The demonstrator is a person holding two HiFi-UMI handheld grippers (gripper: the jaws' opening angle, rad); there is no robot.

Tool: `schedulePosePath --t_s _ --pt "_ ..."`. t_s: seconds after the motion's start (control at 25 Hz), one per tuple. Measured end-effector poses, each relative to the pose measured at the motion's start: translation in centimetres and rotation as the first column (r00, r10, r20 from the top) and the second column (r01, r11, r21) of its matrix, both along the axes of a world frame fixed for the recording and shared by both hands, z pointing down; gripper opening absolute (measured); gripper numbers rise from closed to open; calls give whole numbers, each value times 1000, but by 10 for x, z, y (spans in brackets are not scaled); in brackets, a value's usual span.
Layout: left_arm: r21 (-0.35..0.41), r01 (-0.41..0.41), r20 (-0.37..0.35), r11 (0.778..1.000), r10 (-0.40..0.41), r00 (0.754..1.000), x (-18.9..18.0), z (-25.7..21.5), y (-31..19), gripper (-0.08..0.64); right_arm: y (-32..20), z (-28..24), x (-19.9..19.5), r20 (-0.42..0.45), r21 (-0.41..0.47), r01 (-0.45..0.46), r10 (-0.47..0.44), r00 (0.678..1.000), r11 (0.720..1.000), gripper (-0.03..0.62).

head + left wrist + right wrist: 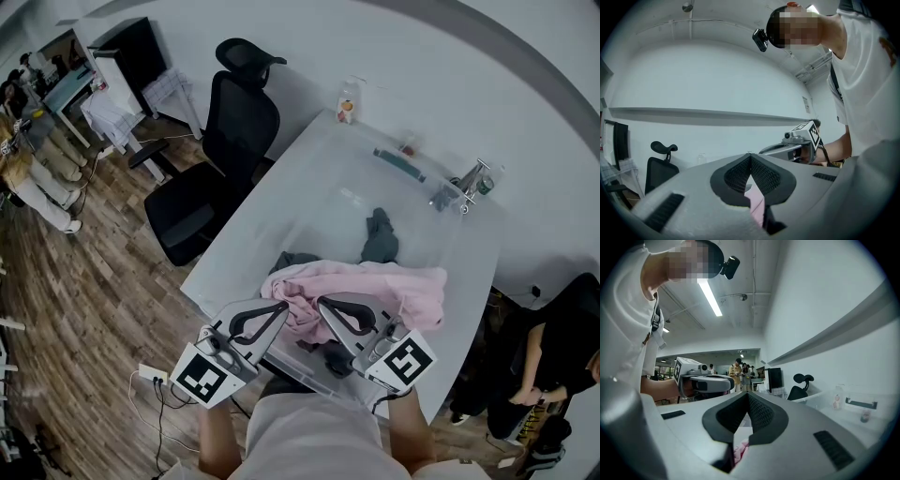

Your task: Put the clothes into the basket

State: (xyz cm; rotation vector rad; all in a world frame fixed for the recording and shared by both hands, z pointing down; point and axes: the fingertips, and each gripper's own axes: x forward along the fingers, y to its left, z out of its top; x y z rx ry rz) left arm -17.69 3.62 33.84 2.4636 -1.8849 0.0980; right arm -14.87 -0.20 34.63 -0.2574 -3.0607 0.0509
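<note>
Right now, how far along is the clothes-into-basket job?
Nothing looks finished: I cannot make out a basket. In hand: the left hand-held gripper and right hand-held gripper are both shut on the crumpled pink fabric garment. Left: that garment, plus the dark grey cloth lying on the white table.

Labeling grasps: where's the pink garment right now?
Head view, lower centre: the pink garment is bunched at the near edge of the white table, gripped by the left gripper and right gripper, with a dark grey garment just beyond it.
</note>
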Motion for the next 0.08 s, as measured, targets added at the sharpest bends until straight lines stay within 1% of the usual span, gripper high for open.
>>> schedulePosePath --t_s 0.08 --pt "-3 2 -5 1000 -2 1000 -1 0 0 5 1 1 -1 -5 2 1 -1 1000 1000 3"
